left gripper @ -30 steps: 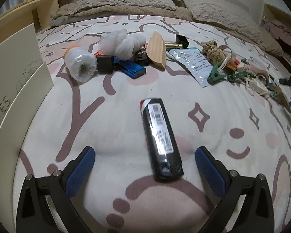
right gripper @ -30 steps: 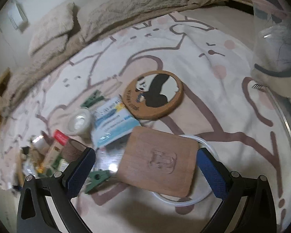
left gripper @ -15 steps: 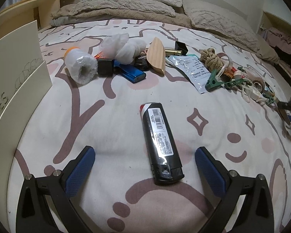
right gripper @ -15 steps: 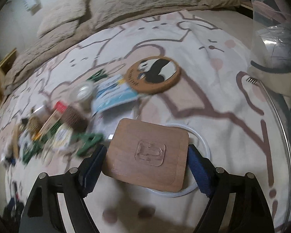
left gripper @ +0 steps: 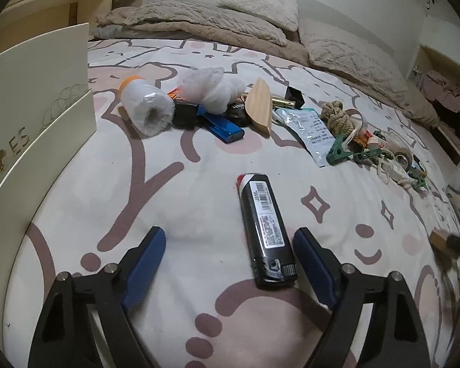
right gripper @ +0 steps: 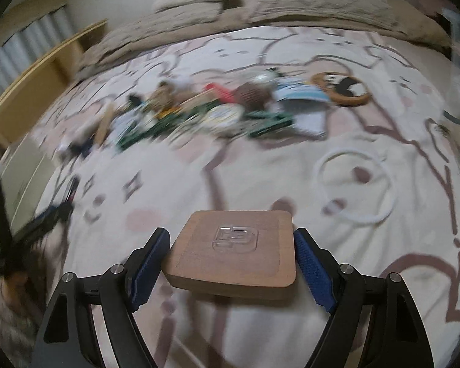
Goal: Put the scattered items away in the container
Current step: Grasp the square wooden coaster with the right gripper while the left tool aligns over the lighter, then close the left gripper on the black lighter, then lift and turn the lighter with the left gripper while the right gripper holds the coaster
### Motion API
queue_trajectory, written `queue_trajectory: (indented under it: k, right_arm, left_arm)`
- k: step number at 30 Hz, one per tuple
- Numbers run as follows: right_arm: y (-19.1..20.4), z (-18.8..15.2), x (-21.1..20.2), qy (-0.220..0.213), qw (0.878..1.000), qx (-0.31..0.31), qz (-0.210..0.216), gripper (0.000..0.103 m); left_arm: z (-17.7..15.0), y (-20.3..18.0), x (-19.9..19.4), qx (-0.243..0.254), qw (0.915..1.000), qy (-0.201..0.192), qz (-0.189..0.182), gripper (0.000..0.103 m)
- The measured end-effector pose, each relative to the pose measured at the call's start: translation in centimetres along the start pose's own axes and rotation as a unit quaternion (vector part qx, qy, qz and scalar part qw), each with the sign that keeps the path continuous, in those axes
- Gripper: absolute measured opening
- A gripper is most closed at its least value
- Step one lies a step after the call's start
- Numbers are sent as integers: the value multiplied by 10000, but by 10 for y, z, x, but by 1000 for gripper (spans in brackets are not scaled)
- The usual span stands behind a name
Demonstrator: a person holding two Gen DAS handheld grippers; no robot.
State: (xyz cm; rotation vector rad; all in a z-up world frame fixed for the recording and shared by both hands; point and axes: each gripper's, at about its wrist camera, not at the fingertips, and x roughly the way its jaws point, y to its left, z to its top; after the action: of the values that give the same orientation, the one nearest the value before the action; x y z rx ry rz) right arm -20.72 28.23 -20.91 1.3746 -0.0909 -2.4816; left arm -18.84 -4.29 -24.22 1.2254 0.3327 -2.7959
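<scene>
- Left gripper (left gripper: 228, 254) hangs low over the bedsheet (left gripper: 174, 202), tilted steeply down. Its jaws are closing, with the black lighter (left gripper: 265, 230) between them. Right pad looks just beside the lighter's side, left pad is well apart from it — no squeeze yet.
- Lighter lies flat on the sheet, striker end toward the gripper, barcode label up. My read: light, rigid, smooth plastic — likely to skid or twist on soft bedding. Best taken across the narrow sides at mid-body, not by the metal end.
- Right gripper (right gripper: 231, 260) is clamped on the wooden coaster (right gripper: 233, 251), pads on its two opposite side edges. The coaster sits level and looks clear of the sheet, shadow beneath it. View is blurred sideways, so that hand is moving.
- Coaster looks stiff, fairly light and not fragile. The edge grip spans nearly the full jaw width, so there is little margin — a tilt could let it slip.
- Cream box (left gripper: 36, 116) stands at the left edge of the left view, presumably the container. A clear tub rim may show at the right, but I can't tell.
- Remaining clutter lies in a row further up the bed: blue lighter (left gripper: 224, 127), rope knot (left gripper: 337, 116), white ring (right gripper: 354, 187).
</scene>
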Motion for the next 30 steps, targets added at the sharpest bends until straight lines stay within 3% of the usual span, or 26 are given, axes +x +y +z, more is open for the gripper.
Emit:
queue_trajectory:
  k: [4,6,8,13,19,24,30]
  right_arm:
    - [21,-23,18,189,9974,-653,-234,83]
    - [25,-35,20,-189,9953,-868,-387,84]
    - [24,-34,19,-239,9955,-839,-376,85]
    - [23,-36,20,-291,9954,-836,-373,86]
    - [25,-38,24,-339,9957,-795,-323,90]
    - [24,-39,24,-365,9955,-804,-342,92]
    - [23,-40,23,-387,9954,-805,-337,92]
  left_arm:
    - [0,-1,0,15,10000,-9,26,84]
    - [0,-1,-1,44,9999,-35,103,80]
    - [-2,-4,-3,111,9996,-91,261,69]
    - [-2,-6,-5,196,9993,-132,297,60]
    - [-7,-15,-13,429,9989,-139,122,33]
    - [-14,-34,-20,912,9958,-52,-74,28]
    - [-34,-74,-32,2061,9777,6,-414,28]
